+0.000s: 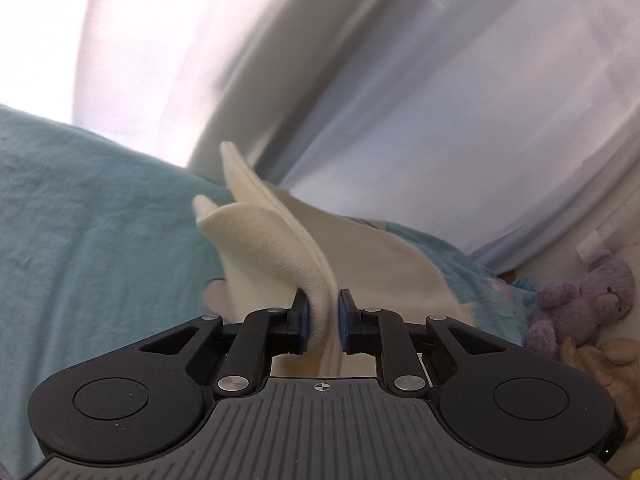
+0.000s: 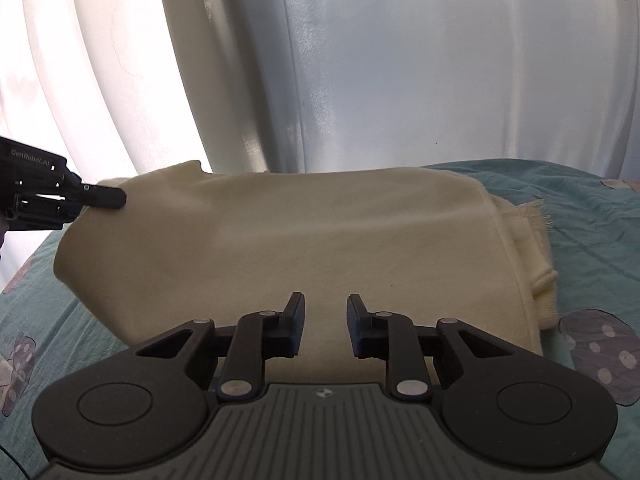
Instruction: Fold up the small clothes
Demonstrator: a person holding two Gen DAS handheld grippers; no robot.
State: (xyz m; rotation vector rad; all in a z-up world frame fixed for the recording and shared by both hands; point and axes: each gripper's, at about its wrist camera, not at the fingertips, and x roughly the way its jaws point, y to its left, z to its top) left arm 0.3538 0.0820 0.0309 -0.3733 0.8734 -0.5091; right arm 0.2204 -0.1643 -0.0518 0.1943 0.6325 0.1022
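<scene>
Left tongs (image 1: 323,320) clamp a ribbed edge of the cream garment (image 2: 280,248), lifting it off the teal bed sheet (image 1: 92,216). Right tongs (image 2: 326,322), parted and holding nothing, hover level above the soft folded cloth lying on the bed, white curtains (image 2: 400,64) behind.

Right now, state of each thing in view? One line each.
Left gripper: shut on the cream garment's edge.
Right gripper: open, holding nothing, fingers over the cloth.
Cream knit garment: folded over on the bed, one edge lifted by the left gripper.
Teal printed bedsheet: spread flat, wrinkled, under the garment.
Purple plush bear: lying beside the bed.
</scene>
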